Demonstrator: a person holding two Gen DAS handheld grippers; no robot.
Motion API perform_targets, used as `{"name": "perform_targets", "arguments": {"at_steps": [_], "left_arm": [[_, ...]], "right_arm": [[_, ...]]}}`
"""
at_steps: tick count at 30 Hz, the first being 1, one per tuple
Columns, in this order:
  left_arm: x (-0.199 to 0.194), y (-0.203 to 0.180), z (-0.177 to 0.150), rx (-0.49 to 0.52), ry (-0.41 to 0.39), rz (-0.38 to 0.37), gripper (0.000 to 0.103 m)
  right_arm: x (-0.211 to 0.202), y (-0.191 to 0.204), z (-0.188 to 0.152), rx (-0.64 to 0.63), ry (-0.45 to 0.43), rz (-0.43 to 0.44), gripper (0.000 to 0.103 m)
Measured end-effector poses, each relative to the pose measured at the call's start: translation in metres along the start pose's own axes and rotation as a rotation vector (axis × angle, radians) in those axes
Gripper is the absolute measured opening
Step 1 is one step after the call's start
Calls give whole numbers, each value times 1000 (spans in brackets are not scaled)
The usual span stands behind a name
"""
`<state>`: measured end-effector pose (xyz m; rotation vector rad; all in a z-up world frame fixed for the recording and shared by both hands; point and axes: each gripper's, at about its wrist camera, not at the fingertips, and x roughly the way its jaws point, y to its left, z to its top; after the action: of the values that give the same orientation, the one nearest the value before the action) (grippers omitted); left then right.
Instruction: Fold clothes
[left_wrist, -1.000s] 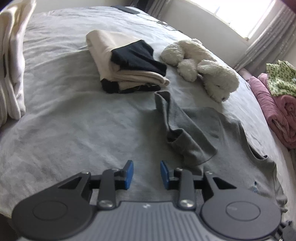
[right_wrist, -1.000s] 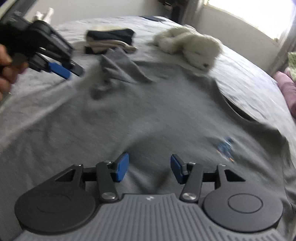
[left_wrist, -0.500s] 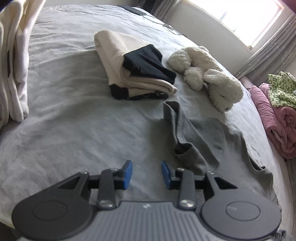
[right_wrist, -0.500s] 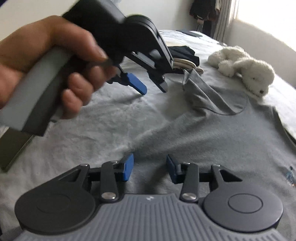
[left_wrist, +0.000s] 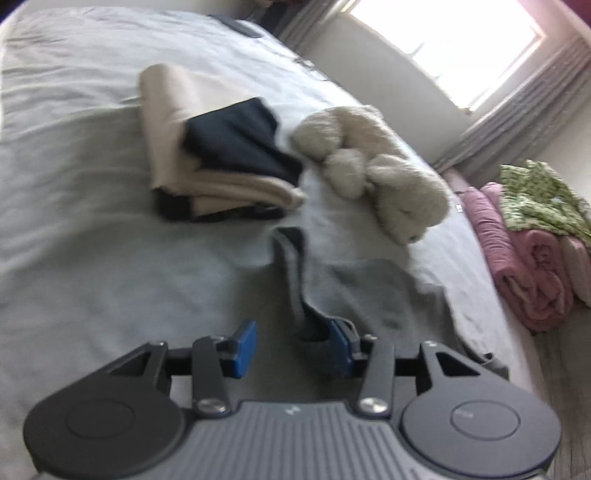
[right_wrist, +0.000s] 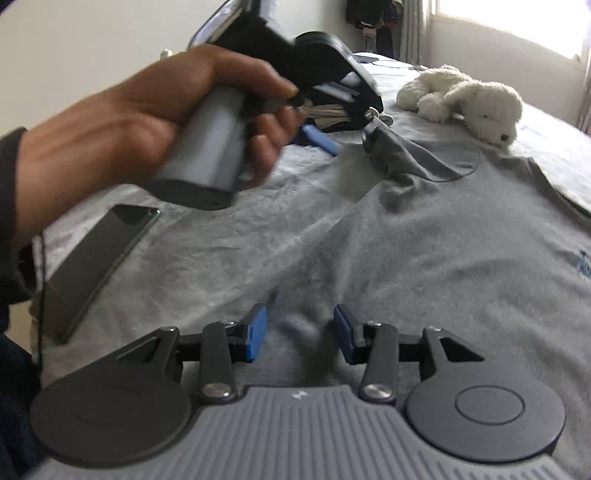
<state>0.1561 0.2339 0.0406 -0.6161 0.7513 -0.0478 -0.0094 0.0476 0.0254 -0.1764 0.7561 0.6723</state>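
A grey T-shirt (right_wrist: 461, 258) lies spread on the grey bed (left_wrist: 92, 258), one sleeve (left_wrist: 291, 280) folded up into a ridge. My left gripper (left_wrist: 291, 347) hovers low over that sleeve. Its jaws are opening, and the sleeve's end lies between them, close to the right pad (left_wrist: 340, 349), unpinched. In the right wrist view a hand (right_wrist: 147, 122) holds that gripper near the sleeve (right_wrist: 391, 158). My right gripper (right_wrist: 300, 338) stands open just above the shirt's left side, with the fabric's edge below the gap and nothing clamped.
A folded stack of beige and black clothes (left_wrist: 221, 147) and a white plush toy (left_wrist: 380, 177) lie beyond the shirt. Rolled pink blankets (left_wrist: 524, 266) and a green patterned cloth (left_wrist: 539, 195) sit off the right. A dark phone (right_wrist: 99, 266) rests at the bed's near left edge.
The left gripper moved in toward the sleeve and its jaws widened around the sleeve's end. The right gripper slid left along the shirt, bringing the hand and the phone into view.
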Motion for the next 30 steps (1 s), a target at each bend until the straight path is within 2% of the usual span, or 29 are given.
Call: {"name": "perform_targets", "arguments": {"at_steps": [4,11,15,17,18,19,20,23,25,27,30], "left_arm": [[12,-5,3,-10,-5,6,52],[22,1,16,-85,-31,-41,53],[40,-1,14,-45,-8,-7,50],[46,-5,10,6,-10,15,39],[48,-7,9,36,-15,26,19],[50,-10,8,63,-16,34,3],[51,-12,7,86,-11,36,3],[47,-19,7,161,-43,52,3],[40,-21,8,190,-91,46,3],[30,-22,11,197,-146,18,3],[17,-21,17,205,-209,-25,3]], "right_arm": [[-6,4,-3,12,-3,10,46],[-10,14,-11,34,0,66,46],[-16,21,-19,44,-4,93,46],[-19,21,-23,55,-15,98,46],[-19,20,-24,62,-20,99,46],[-20,20,-25,68,-24,100,46],[-20,20,-25,66,-27,98,46],[-20,23,-25,60,-32,71,35],[-21,21,-26,80,-36,58,16],[-23,17,-26,113,-43,56,6],[-32,12,-26,162,-89,71,6]]}}
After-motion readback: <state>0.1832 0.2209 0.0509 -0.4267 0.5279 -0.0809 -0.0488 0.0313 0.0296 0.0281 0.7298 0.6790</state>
